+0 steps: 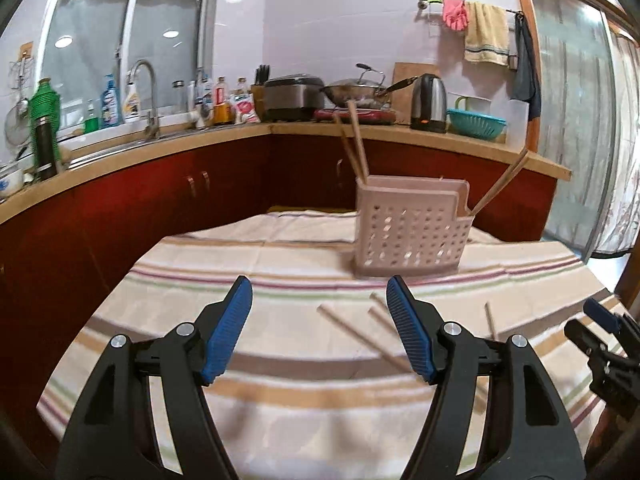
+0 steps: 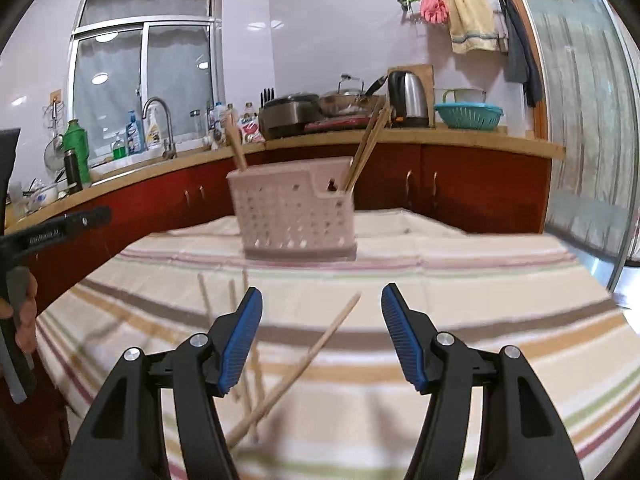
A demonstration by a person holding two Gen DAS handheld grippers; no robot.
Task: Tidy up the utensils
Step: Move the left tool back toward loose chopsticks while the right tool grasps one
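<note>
A pale pink perforated utensil basket (image 1: 412,232) (image 2: 296,212) stands upright on the striped cloth, with wooden chopsticks (image 1: 356,140) (image 2: 366,148) sticking out of it at both ends. Several loose chopsticks (image 1: 360,332) (image 2: 308,360) lie on the cloth in front of the basket. My left gripper (image 1: 320,328) is open above the cloth, with the loose chopsticks just ahead of its right finger. My right gripper (image 2: 322,336) is open too; one chopstick lies slanted on the cloth below its gap, and nothing is pressed between the pads. The right gripper (image 1: 600,328) shows at the left wrist view's right edge.
The striped cloth (image 1: 280,392) (image 2: 480,340) covers a table. Behind it runs a red-fronted kitchen counter (image 1: 240,136) with a sink, bottles, a rice cooker, a wok, a kettle (image 1: 429,102) and a teal colander (image 2: 468,115). A hand on the left gripper's handle (image 2: 24,312) shows at left.
</note>
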